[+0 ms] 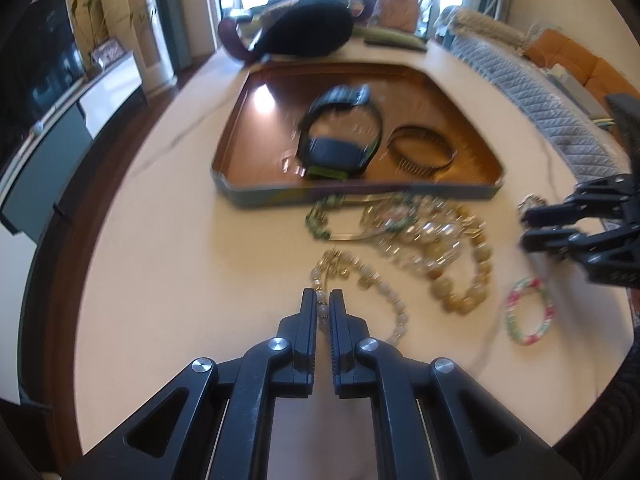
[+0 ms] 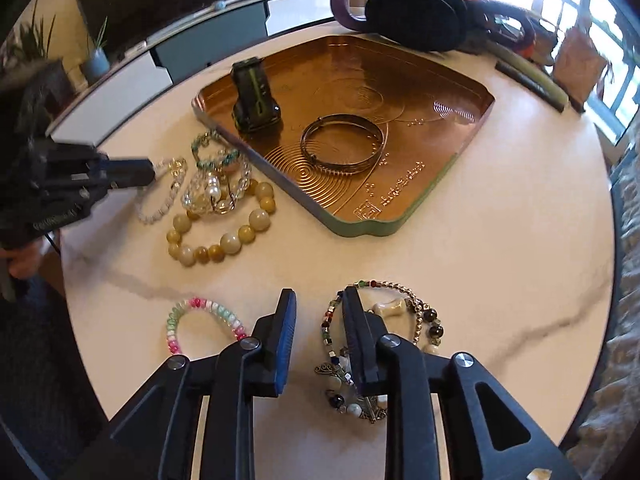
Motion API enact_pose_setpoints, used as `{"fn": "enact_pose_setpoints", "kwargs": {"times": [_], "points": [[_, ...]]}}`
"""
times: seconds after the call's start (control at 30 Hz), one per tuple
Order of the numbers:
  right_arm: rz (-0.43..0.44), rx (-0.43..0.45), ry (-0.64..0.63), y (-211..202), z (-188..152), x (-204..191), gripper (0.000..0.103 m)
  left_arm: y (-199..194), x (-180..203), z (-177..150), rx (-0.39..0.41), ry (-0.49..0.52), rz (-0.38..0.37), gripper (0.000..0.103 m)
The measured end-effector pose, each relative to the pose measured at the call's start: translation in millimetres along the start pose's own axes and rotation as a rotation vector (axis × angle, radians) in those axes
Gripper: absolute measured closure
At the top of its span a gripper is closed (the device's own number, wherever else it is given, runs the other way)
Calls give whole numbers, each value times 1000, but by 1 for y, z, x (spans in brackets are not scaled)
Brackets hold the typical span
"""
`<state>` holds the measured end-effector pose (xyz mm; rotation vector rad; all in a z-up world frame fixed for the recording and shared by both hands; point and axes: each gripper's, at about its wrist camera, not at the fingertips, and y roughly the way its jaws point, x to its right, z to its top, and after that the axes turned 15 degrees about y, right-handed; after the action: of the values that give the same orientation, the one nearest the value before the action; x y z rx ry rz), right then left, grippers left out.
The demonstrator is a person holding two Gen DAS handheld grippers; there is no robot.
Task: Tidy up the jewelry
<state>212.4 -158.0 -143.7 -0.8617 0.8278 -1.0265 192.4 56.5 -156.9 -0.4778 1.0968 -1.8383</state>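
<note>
Left gripper (image 1: 322, 300): I've pinched it nearly shut on the pale bead bracelet (image 1: 384, 300), ready to lift.
Right gripper (image 2: 318, 300): parted, holding nothing; the charm bracelet (image 2: 400, 308) loops my right finger.
Tray (image 2: 400, 228): ahead, its long side running away leftward.
Pile (image 2: 224, 200): just before the tray.

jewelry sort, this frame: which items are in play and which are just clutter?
In play:
- copper tray
- bangle and watch in it
- yellow bead bracelet
- clear bead bracelet, in left gripper
- pink-green bracelet
- charm bracelet by right gripper

Clutter:
- dark bag
- TV
</note>
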Motion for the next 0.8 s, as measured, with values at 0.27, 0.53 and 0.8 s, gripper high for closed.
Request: {"fn": "enact_pose_setpoints", "kwargs": {"times": [0.27,0.53,0.8], "points": [[74,83,110,-9,8,10,99,-7,-8,2,47,-75,-25,97],[207,214,130,-58,14,-7,99,-63,-13,7,233,-108,-71,97],[217,266,99,-76,12,-25,99,-94,-12,13,309,-133,-74,97]]}}
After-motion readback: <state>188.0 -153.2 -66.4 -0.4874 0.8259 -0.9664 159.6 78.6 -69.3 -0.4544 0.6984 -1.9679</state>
